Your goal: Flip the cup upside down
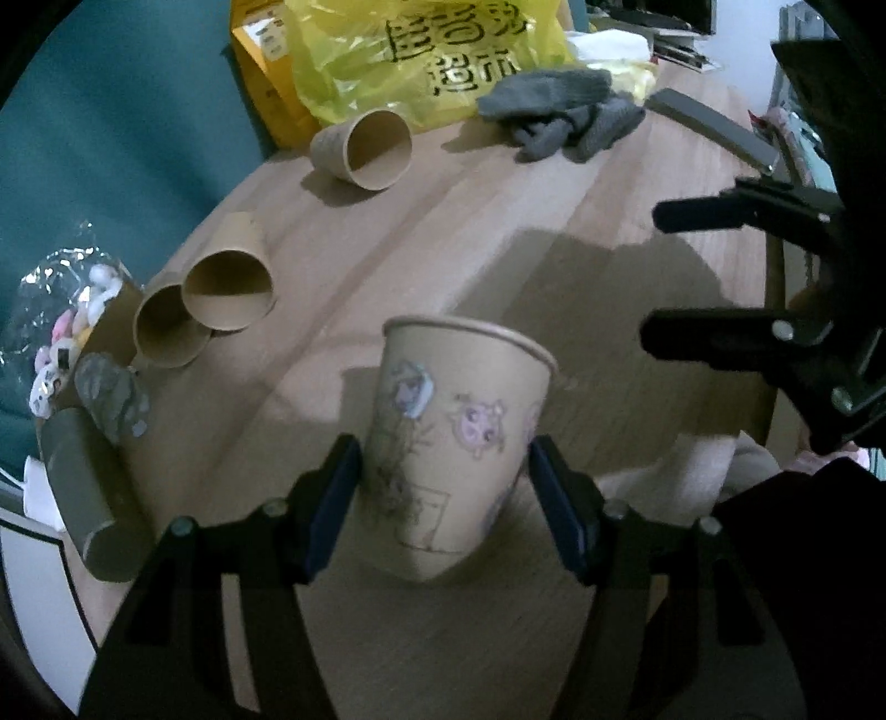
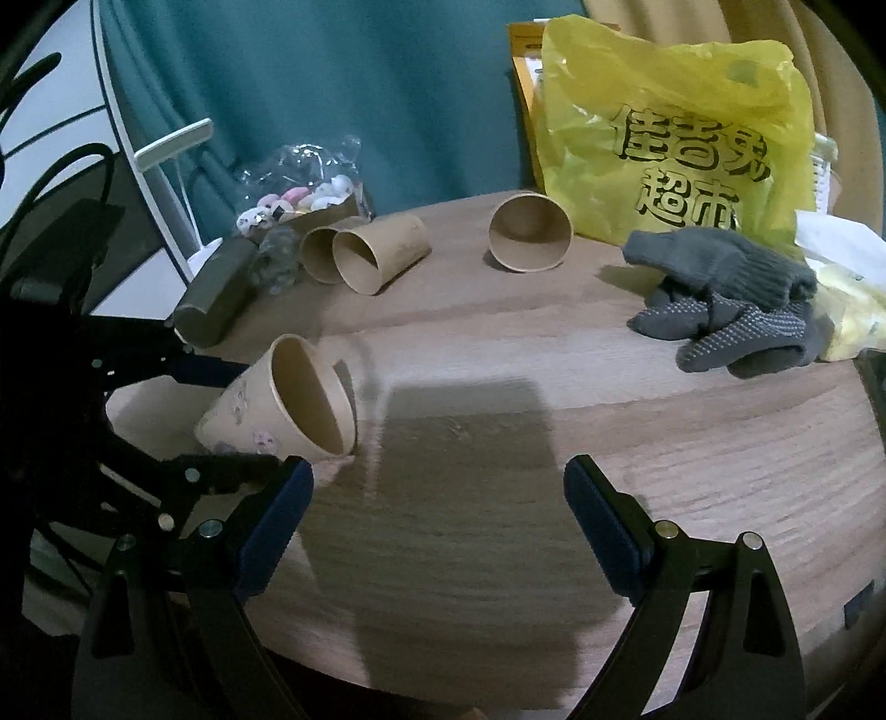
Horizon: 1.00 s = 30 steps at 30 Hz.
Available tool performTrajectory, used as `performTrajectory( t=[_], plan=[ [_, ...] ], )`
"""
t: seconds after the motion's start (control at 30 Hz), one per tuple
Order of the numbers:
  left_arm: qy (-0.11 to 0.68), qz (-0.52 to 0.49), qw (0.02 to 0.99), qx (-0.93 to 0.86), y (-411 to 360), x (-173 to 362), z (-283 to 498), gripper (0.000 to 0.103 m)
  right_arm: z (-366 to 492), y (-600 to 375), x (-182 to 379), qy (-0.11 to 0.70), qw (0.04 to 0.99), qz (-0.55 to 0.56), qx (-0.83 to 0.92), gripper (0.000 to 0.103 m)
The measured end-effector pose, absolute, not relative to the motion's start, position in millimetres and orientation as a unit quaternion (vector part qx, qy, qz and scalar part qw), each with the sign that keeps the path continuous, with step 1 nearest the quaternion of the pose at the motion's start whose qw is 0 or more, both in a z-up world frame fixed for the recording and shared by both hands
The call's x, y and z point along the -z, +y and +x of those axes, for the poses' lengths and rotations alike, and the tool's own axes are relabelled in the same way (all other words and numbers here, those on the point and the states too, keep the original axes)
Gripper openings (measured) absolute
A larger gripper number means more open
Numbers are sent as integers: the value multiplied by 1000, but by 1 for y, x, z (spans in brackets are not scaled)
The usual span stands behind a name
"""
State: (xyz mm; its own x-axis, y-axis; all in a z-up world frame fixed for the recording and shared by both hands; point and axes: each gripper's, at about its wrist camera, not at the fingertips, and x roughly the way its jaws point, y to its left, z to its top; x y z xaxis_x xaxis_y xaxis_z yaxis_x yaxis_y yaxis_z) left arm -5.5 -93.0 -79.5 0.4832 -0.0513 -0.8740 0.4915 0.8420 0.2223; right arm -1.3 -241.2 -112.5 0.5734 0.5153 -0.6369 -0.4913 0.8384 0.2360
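A tan paper cup (image 1: 459, 443) with cartoon drawings sits between the fingers of my left gripper (image 1: 446, 498), which is shut on its lower half. In the right wrist view the same cup (image 2: 288, 404) is tilted, mouth facing right, rim low near the wooden table (image 2: 498, 443), with the left gripper (image 2: 221, 410) clamped on it. My right gripper (image 2: 437, 526) is open and empty above the table's near edge. It also shows in the left wrist view (image 1: 664, 271) to the right of the cup.
Three plain paper cups (image 1: 365, 149) (image 1: 230, 291) (image 1: 166, 327) lie on their sides at the far left. Grey gloves (image 1: 565, 111), a yellow plastic bag (image 1: 421, 50), a dark cylinder (image 1: 83, 493) and a candy bag (image 1: 61, 332) ring the table.
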Motion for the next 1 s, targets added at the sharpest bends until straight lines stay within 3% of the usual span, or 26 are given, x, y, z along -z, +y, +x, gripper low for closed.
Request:
performTrajectory(
  t=[0.63, 0.67, 0.73, 0.9, 1.0],
  plan=[
    [483, 213, 832, 170, -80, 80, -8, 66, 3, -233, 108, 366, 885, 2, -287, 94],
    [481, 201, 836, 172, -78, 77, -8, 68, 4, -232, 107, 368, 885, -1, -287, 94],
    [473, 173, 846, 173, -73, 70, -9, 93, 6, -230, 106, 373, 882, -9, -288, 94],
    [449, 143, 868, 155, -60, 55, -19, 95, 10, -222, 94, 374, 874, -55, -304, 94],
    [447, 124, 876, 132, -46, 53, -32, 95, 10, -206, 84, 356, 866, -136, -325, 94]
  ],
)
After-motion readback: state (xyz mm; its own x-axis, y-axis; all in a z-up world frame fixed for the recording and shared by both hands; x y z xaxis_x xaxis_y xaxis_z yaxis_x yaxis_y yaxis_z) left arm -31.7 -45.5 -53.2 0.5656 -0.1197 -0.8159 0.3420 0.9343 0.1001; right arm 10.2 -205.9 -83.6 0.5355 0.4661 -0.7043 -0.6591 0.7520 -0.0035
